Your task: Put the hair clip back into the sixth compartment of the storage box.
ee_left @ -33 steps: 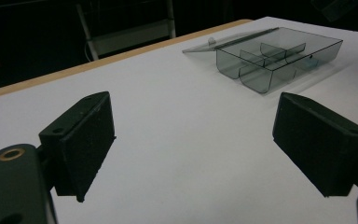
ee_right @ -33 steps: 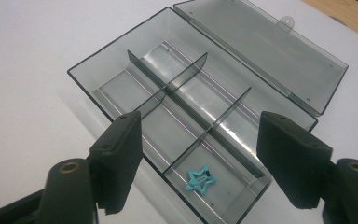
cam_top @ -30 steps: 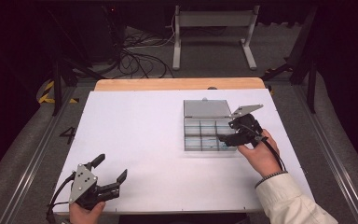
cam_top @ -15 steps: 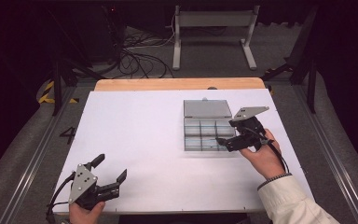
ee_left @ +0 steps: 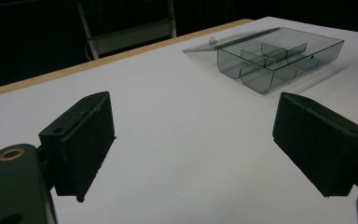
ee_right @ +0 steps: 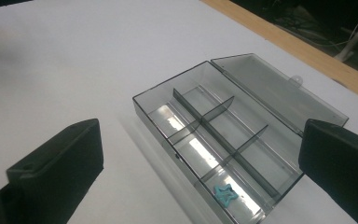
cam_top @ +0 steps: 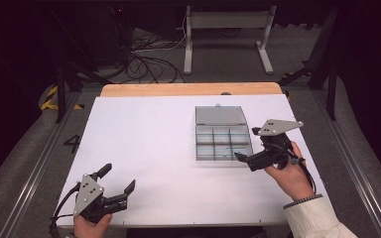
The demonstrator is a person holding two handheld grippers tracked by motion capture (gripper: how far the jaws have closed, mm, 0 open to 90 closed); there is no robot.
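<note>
Box (cam_top: 223,140) count: one, clear plastic, six compartments, lid (cam_top: 220,115) laid open flat, right of centre in the high view. One small blue star (ee_right: 225,193) inside, corner compartment, low in the right gripper view. Two grippers: right gripper (cam_top: 244,148) just beside the box, jaws just been opening, wide apart, nothing between; left gripper (cam_top: 116,178) lower left, jaws spread, empty. One white table (cam_top: 144,144), wooden far edge. Dark room beyond, cables (cam_top: 146,59) on the floor.

Right tool (cam_top: 244,152) drew back from compartment box (cam_top: 223,141) toward table's right edge; jaws just opened, empty.
</note>
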